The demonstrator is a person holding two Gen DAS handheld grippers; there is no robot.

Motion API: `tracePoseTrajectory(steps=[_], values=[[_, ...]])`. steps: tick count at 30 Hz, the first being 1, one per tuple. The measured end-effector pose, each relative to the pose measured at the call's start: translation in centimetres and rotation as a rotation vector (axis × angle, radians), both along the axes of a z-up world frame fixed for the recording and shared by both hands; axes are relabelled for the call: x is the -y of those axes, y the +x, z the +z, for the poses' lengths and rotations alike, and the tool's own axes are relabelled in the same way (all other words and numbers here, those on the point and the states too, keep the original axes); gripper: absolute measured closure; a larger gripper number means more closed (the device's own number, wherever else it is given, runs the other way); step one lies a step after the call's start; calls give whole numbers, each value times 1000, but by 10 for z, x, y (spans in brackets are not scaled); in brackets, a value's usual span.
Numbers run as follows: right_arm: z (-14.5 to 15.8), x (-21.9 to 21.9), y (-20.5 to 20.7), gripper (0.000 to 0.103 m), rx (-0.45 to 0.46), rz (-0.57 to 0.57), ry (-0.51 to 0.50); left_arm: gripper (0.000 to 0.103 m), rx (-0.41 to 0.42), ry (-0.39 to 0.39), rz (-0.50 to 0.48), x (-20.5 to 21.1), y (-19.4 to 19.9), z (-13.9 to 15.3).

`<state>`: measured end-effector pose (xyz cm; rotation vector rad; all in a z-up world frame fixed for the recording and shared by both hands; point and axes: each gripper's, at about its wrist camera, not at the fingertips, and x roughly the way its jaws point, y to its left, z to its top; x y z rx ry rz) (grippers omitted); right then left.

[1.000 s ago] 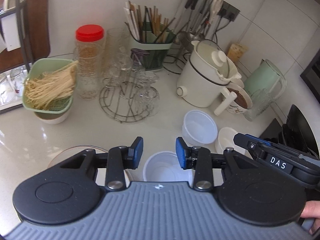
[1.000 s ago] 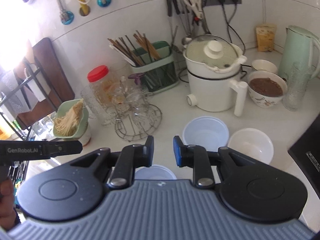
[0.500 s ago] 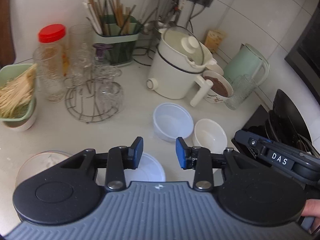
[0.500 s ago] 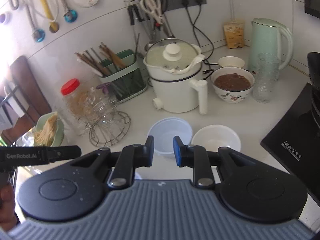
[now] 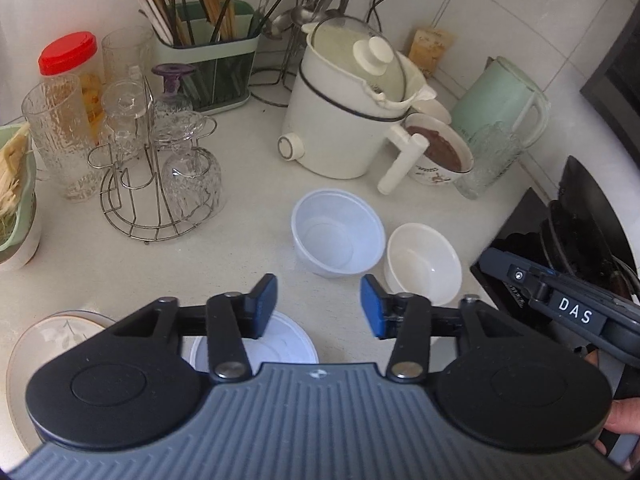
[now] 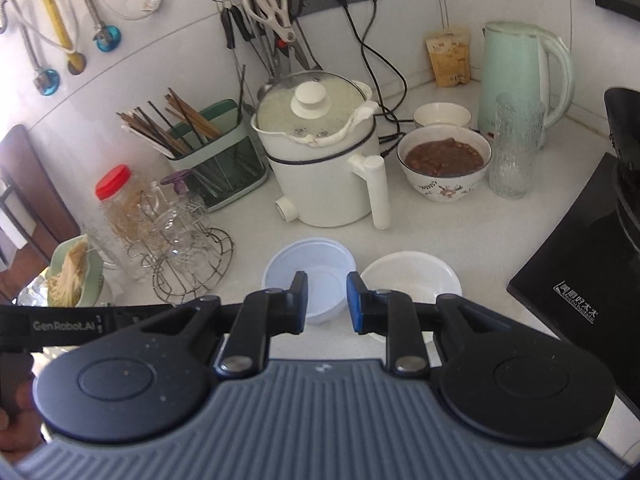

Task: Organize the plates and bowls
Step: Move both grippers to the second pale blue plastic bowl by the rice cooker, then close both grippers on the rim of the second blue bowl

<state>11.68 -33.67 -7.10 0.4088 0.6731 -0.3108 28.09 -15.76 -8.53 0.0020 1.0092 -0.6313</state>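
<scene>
Left gripper (image 5: 318, 305): jaws have just been opening and stand well apart, nothing between them, nothing held. It hovers over the pale surface (image 5: 120, 272), pointing steeply down.

Translucent plastic bowl (image 5: 338, 233) sits upright on the surface just ahead of the left gripper, slightly to the right of the gap between the fingers, not touching them. White bowl (image 5: 423, 261) stands just beside it on the right, rims close or touching; cannot tell which. In the left wrist view the white bowl lies just beyond the right fingertip.

A second translucent plastic container (image 5: 276, 344) lies below the left finger, largely hidden by the gripper body. Floral plate (image 5: 48, 332) rests at the near left, partly covered by the gripper.

Right gripper (image 6: 327, 298): jaws narrowly parted, with only a small gap, empty. In the right wrist view the translucent plastic bowl (image 6: 310, 268) shows directly behind and between the fingertips, lower than them; contact not seen. The white bowl (image 6: 412, 276) lies just to the right of the right finger.

Behind the bowls: white electric pot (image 6: 320, 168) with lid, bowl of brown food (image 6: 444, 160), green kettle (image 6: 520, 76), wire glass rack (image 5: 160, 184). Black stove (image 6: 580, 292) at far right.
</scene>
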Motion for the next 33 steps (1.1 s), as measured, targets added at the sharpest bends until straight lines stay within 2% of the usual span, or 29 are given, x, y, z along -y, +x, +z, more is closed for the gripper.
tracePoseTrajectory(steps=[2,4,6,18,23,25,30,33], values=[[-6,6,6,70,-17,-8,13,45,-8,15,9,4,6,-5],[-13,12,13,46,-36,-16,32,45,-23,23,16,7,14,-10],[-19,19,20,38,-46,-30,49,45,-46,22,19,11,23,-17],[-47,47,65,40,-71,-14,99,45,-136,54,-17,51,72,-56],[-60,55,87,59,-101,20,94,45,-184,32,-29,64,95,-72],[-66,57,96,67,-115,30,95,45,-182,45,-60,72,102,-76],[-76,58,116,71,-131,67,79,46,-147,88,-124,93,110,-80],[-83,59,126,76,-149,75,78,47,-176,82,-121,100,118,-89]])
